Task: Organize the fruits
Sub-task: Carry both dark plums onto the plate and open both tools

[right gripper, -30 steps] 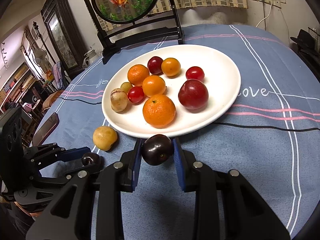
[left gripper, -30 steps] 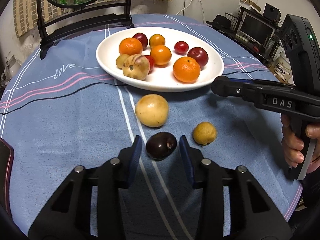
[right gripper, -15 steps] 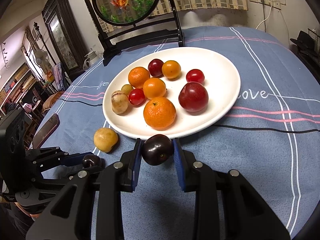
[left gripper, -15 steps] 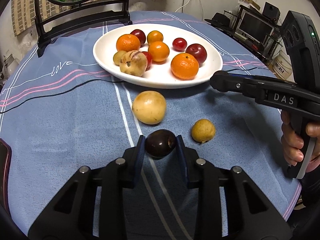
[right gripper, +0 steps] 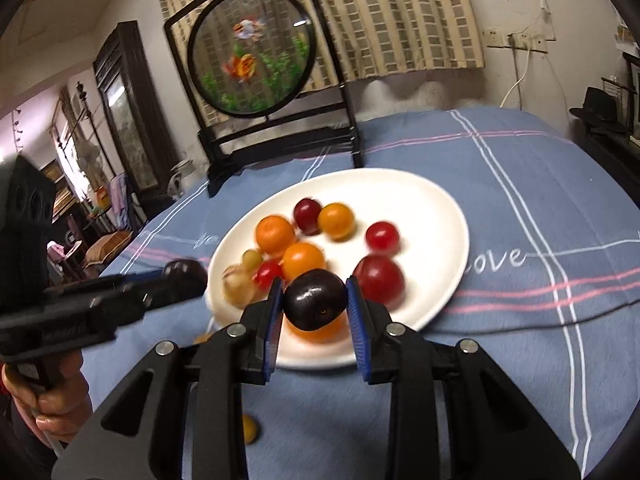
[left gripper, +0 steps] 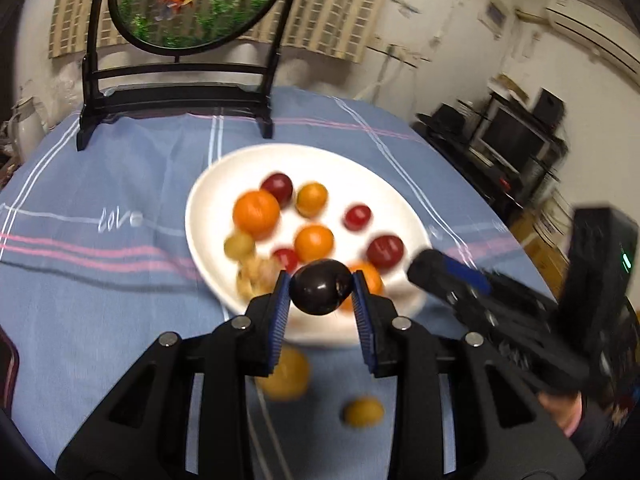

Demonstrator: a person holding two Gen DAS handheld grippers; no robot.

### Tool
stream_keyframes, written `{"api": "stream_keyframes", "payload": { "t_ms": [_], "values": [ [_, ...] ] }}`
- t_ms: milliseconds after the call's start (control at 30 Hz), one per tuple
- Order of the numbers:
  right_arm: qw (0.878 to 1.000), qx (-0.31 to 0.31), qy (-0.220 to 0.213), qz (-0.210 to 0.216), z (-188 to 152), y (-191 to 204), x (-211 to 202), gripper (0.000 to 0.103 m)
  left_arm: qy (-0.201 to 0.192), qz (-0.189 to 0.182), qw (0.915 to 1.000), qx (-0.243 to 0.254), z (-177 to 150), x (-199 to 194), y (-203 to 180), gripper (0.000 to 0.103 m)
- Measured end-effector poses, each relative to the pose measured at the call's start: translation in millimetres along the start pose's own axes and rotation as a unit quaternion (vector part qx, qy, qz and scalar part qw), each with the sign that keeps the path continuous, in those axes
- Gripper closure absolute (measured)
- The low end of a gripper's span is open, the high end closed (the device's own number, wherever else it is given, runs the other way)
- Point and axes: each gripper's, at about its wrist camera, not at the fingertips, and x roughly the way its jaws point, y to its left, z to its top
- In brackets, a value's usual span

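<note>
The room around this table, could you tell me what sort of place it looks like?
Most likely a lived-in home living or dining room: a cloth-covered table bearing a round goldfish screen, a curtained window behind it, and a television on a cluttered stand to one side.

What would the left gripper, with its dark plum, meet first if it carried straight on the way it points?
Probably the white plate, near the orange just behind the dark plum in the left gripper; blur leaves depth uncertain.

Goldfish screen (right gripper: 253, 56) on blue tablecloth (right gripper: 520, 184)
</note>
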Motion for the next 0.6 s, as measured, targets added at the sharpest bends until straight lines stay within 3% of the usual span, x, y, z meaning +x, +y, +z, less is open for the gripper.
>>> {"api": "stream_keyframes", "payload": {
  "t_ms": [233, 433, 533, 600],
  "values": [
    [1.000, 0.029, 0.002, -0.007, 19.1, -22.9, 32.8, 0.072, 0.004, 0.051, 0.9986, -0.011, 26.6, 43.2, 4.4, 0.072],
    [1.000, 0.014, -0.008, -0.009, 27.5, -24.7, 46.2, 0.071, 0.003, 0.074, 0.9972, -0.010, 29.5, 49.1, 8.1, 0.070],
    [1.000, 0.023, 0.004, 0.011, 26.8, -24.2, 43.4, 0.050, -0.010, 0.114, 0.9934, -0.012, 26.9, 38.4, 9.5, 0.020],
    [1.000, 0.015, -0.013, 0.012, 26.2, -18.7, 29.7, 0.045, -0.032, 0.126, 0.9915, -0.013, 26.5, 26.8, 10.7, 0.019]
  ]
}}
